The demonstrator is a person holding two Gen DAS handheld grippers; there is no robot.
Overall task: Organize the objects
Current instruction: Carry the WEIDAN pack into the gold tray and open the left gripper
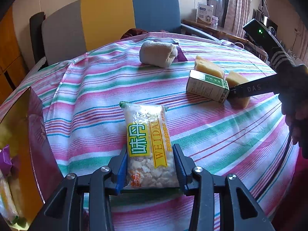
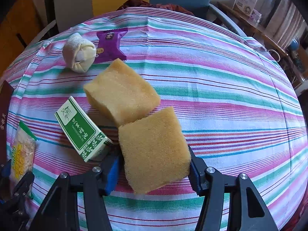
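Observation:
My left gripper (image 1: 151,165) is shut on a clear snack packet (image 1: 148,144) with a yellow label, held over the striped tablecloth (image 1: 96,100); the packet also shows in the right wrist view (image 2: 22,154). My right gripper (image 2: 155,165) is shut on a yellow sponge block (image 2: 154,148). A second sponge block (image 2: 121,90) lies touching it just beyond. A green and white box (image 2: 80,129) lies left of the sponges; in the left wrist view it (image 1: 207,86) sits by the right gripper's finger.
A rolled beige cloth (image 2: 79,52) and a purple wrapper (image 2: 110,44) lie at the far side. An open purple and gold box (image 1: 23,144) with packets inside stands at the left. A chair (image 1: 107,17) stands behind the table.

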